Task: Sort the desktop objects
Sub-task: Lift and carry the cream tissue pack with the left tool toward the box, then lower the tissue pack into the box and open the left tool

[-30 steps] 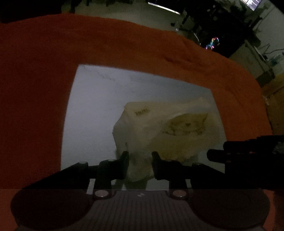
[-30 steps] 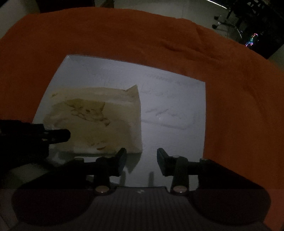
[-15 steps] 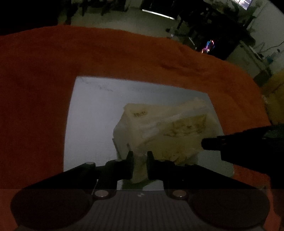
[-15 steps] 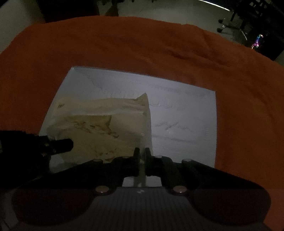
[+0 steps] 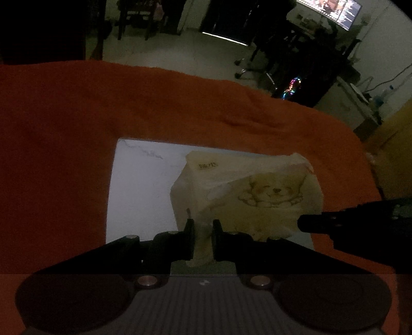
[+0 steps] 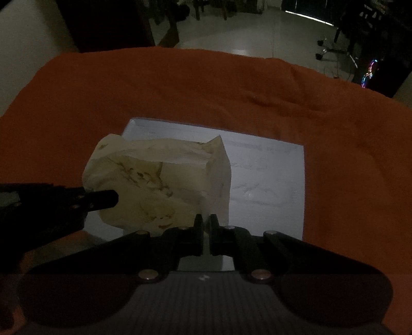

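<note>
A cream soft tissue pack (image 5: 257,195) with a puppy picture is held up above a white sheet of paper (image 5: 144,185) on the orange cloth. My left gripper (image 5: 203,232) is shut on the pack's near left corner. My right gripper (image 6: 205,226) is shut on the pack's (image 6: 154,185) near right corner. Each gripper shows in the other's view as a black finger at the pack's side: the right one (image 5: 334,221), the left one (image 6: 97,198).
The orange cloth (image 6: 231,85) covers the whole table. The white paper (image 6: 270,175) lies flat in its middle with faint writing. Beyond the far edge are a dark floor, chairs and a lit monitor (image 5: 332,10).
Both grippers closed on the pack's corners, the right from wide open. The pack has risen off the paper and both views have lifted, showing more of the room.
</note>
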`<act>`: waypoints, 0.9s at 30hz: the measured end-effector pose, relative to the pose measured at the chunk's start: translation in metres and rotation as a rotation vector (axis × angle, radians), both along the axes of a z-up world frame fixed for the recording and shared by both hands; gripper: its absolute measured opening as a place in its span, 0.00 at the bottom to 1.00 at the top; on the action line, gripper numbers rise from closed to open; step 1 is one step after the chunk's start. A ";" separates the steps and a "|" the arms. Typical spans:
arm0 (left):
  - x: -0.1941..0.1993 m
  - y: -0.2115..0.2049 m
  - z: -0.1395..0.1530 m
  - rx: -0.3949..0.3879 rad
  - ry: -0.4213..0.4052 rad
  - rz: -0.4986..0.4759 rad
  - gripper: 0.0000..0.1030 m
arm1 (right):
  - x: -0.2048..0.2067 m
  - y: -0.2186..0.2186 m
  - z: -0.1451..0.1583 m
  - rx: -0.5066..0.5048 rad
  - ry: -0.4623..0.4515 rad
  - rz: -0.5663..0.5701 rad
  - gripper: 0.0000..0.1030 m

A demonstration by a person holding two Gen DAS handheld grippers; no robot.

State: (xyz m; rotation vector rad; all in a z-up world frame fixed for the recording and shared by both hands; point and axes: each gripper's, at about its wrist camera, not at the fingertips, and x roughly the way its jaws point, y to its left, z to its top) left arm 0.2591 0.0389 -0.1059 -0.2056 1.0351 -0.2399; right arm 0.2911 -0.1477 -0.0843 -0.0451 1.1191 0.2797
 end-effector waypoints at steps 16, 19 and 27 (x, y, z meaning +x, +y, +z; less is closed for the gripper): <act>-0.126 -0.014 0.067 0.058 -0.088 -0.114 0.10 | -0.143 -0.003 0.065 0.025 -0.055 0.042 0.05; -0.149 -0.022 0.057 0.076 -0.066 -0.141 0.10 | -0.165 -0.005 0.056 0.023 -0.023 0.047 0.05; -0.184 -0.041 -0.005 0.112 0.073 -0.171 0.10 | -0.196 -0.002 -0.016 -0.009 0.148 0.067 0.05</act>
